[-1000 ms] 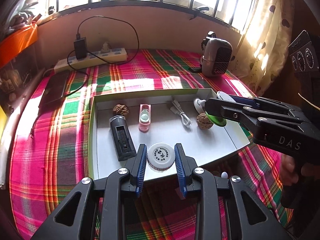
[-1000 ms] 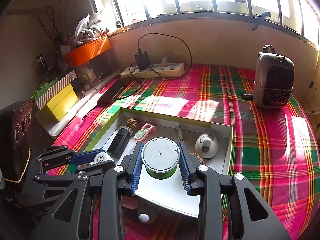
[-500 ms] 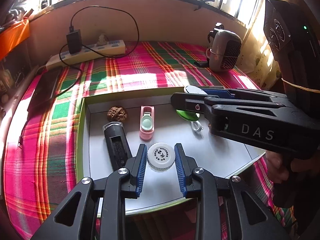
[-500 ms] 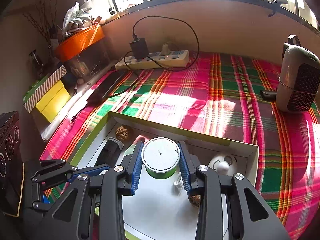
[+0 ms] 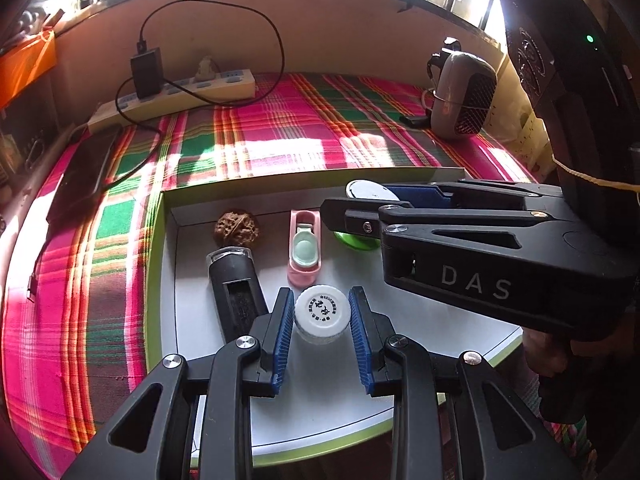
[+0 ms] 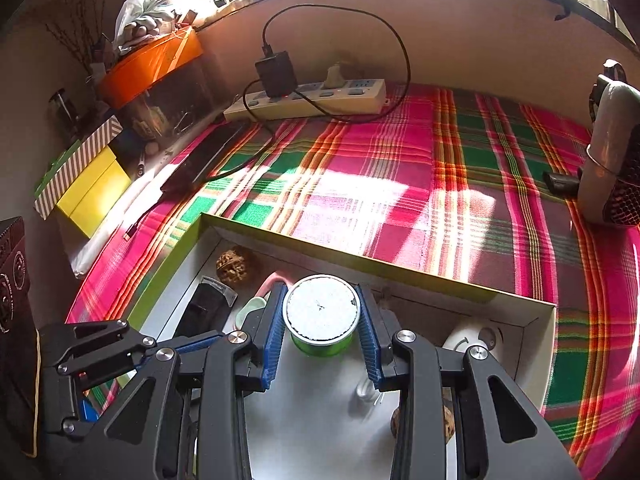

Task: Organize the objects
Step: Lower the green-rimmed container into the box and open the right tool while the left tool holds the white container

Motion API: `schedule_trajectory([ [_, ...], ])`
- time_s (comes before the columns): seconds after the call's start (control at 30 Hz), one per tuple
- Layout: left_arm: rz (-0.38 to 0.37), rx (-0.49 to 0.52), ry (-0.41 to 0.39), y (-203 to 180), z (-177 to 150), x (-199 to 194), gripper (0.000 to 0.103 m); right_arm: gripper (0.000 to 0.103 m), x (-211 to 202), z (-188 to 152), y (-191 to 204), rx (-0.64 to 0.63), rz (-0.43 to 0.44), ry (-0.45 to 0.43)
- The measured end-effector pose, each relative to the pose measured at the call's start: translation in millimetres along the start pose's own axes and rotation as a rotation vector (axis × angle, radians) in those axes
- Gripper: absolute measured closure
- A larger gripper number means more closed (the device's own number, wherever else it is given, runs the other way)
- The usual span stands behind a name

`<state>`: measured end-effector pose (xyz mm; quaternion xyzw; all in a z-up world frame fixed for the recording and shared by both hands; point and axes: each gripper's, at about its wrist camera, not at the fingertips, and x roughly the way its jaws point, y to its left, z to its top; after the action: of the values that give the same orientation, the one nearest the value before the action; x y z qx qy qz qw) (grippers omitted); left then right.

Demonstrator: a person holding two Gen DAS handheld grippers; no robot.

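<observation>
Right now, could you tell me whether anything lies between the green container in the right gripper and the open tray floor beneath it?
Nothing visible blocks it. The green container, gripped by the right gripper, hangs over bare floor of the tray. The pink case lies to its left, and a white cable lies to its right.

Left claw [image 5: 322, 334]: at 6 o'clock, blue pads clamped on a white-capped bottle [image 5: 322, 312] over the tray.
Right claw [image 5: 362, 216]: reaches in from 3 o'clock, gripping a green tin [image 5: 358, 240].
Tray [image 5: 168, 216]: white, green-rimmed, holding a walnut [image 5: 236, 228], a black case [image 5: 236, 292] and a pink holder [image 5: 305, 254].
Surface [image 5: 280, 136]: plaid cloth; power strip [image 5: 188, 94] at 11 o'clock, small heater [image 5: 464, 100] at 2 o'clock.
</observation>
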<state>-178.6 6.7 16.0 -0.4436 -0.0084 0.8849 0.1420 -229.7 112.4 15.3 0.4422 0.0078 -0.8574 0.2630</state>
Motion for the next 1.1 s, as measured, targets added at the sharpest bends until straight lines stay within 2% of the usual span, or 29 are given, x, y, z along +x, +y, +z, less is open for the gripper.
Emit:
schedule_trajectory([
  [1.1, 0.013, -0.007, 0.003, 4, 2, 1, 0.076, 0.067, 11, -1, 5, -0.004, -0.048, 0.049],
])
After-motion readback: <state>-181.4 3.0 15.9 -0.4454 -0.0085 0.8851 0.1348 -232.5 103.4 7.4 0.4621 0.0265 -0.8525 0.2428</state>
